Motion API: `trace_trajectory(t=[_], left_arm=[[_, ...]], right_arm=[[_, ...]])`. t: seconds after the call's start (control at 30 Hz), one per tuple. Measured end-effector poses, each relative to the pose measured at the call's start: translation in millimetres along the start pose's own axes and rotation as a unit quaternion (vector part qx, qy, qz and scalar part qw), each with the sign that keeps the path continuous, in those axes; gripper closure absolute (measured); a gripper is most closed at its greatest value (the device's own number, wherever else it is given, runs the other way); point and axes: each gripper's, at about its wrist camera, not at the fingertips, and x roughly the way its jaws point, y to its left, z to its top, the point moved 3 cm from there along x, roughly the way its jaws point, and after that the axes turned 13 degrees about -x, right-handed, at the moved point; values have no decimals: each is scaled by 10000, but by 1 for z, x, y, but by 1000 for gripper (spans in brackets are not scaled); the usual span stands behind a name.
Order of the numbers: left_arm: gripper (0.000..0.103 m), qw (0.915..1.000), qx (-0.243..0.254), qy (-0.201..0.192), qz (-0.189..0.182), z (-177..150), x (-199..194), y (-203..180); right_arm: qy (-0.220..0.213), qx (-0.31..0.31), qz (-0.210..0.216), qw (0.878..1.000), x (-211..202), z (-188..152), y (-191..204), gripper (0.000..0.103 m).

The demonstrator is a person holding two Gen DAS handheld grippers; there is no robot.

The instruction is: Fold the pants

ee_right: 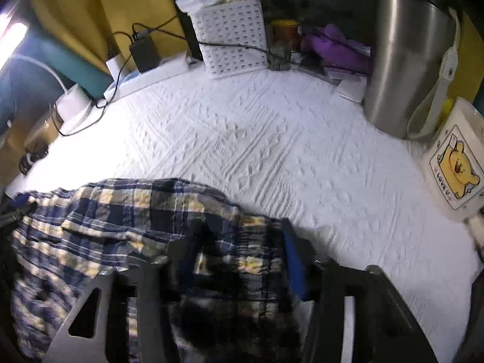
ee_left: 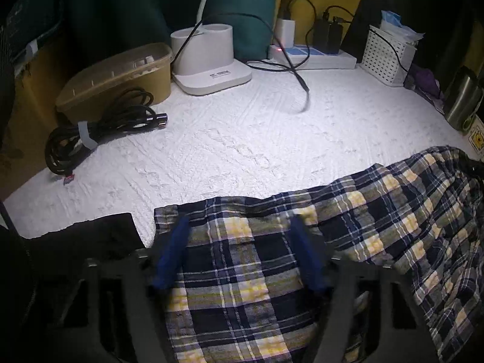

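Plaid pants (ee_left: 378, 211) in navy, white and yellow lie crumpled along the near edge of a white quilted cover (ee_left: 242, 139). My left gripper (ee_left: 239, 230) points down at the pants' left end. Its blue fingertips (ee_left: 178, 230) stand apart on the cloth, and flat fabric lies between them with no visible pinch. In the right wrist view the pants (ee_right: 121, 208) spread to the left. My right gripper (ee_right: 240, 236) straddles their bunched right end. That part is blurred, so I cannot make out whether its pads press the fabric.
A coiled black cable (ee_left: 99, 130), a brown tub (ee_left: 121, 72), a white stand (ee_left: 208, 60), a power strip (ee_left: 317, 57) and a white basket (ee_left: 387, 57) line the back. A steel tumbler (ee_right: 408, 51) and a bear mug (ee_right: 453, 163) stand at the right. A black cloth (ee_left: 90, 236) lies left of the pants.
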Motion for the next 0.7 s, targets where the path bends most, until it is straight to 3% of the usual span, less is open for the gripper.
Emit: trace_trajectory(t=[0.03,0.07,0.13,0.53,0.7], left_arm=[[66,10000,33,14,-36,1,1,-1],[86,10000,55,3,-36,1,0,-4],[101,9999,50,58,-136,2,0,-9],[103,9977,311,-478,-362,55,-9,-53],[103,9973,385,-441,-452,64,-15,-61]], right_arm=[[-19,-3,7,10000,-1,1,-1,73],[-34,-6,-9,10000,-1,2,-3,75],[-104,-130,-204,9997,-4,6,-2,76],[-754,-92,-1002,9921,-33,52,-35,76],[-670,69,-1126,9914,-27,57,-57,76]])
